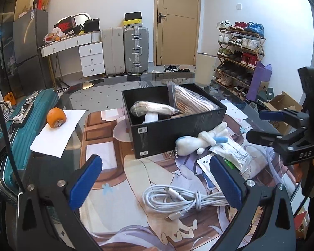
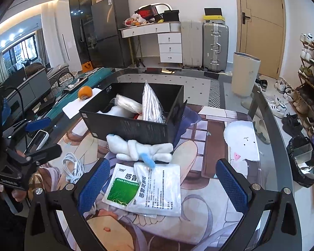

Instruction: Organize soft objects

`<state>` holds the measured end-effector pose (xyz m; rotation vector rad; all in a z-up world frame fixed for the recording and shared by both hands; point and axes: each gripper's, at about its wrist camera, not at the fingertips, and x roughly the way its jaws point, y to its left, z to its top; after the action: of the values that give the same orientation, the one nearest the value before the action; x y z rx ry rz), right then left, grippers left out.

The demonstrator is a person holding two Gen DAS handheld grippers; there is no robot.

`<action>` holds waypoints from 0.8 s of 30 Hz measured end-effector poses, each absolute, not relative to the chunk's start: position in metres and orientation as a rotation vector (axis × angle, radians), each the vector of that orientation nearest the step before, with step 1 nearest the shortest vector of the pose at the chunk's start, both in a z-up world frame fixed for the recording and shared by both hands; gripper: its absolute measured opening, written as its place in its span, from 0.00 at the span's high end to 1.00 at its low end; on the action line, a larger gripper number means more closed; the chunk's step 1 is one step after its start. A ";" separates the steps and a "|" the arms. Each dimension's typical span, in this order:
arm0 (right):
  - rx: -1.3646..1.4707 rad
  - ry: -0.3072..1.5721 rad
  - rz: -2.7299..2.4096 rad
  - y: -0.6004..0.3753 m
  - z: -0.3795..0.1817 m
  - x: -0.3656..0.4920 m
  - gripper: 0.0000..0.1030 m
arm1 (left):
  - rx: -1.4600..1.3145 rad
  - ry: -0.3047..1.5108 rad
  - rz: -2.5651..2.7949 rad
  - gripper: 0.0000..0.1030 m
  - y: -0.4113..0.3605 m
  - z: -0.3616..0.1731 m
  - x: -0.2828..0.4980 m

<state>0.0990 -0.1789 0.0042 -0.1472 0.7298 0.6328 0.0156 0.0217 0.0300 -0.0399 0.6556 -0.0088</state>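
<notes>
A black box (image 1: 157, 135) (image 2: 136, 128) stands mid-table holding bagged soft items, among them a striped bag (image 1: 190, 101) (image 2: 151, 104). A white plush toy (image 1: 201, 141) (image 2: 140, 149) lies against the box's near wall. White medicine sachets (image 2: 146, 188) (image 1: 232, 152) lie just in front of it. My right gripper (image 2: 163, 188) is open wide, with the sachets lying between its fingers and untouched by the pads. My left gripper (image 1: 155, 183) is open above a coiled white cable (image 1: 182, 198) (image 2: 73, 167), holding nothing.
An orange fruit (image 1: 56, 115) (image 2: 85, 92) sits on white paper (image 1: 58, 131) at the left. A teal suitcase (image 1: 21, 129) lies beyond the table's left edge. A phone (image 2: 36, 142) rests near the left gripper. A printed mat (image 2: 219, 198) covers the glass table.
</notes>
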 end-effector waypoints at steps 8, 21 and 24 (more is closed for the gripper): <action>-0.153 0.751 0.627 -0.183 -0.003 0.092 0.01 | -0.055 0.650 0.039 0.00 0.020 0.021 0.007; -0.158 0.818 0.626 -0.186 -0.022 0.100 0.01 | -0.084 0.679 0.084 0.00 0.027 0.008 0.011; -0.163 0.841 0.631 -0.183 -0.027 0.102 0.01 | -0.078 0.709 0.047 0.00 0.021 0.004 0.013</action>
<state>0.1022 -0.1835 -0.0274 -0.1633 0.8414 0.6311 0.0134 0.0215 0.0044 -0.0778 0.7089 0.0474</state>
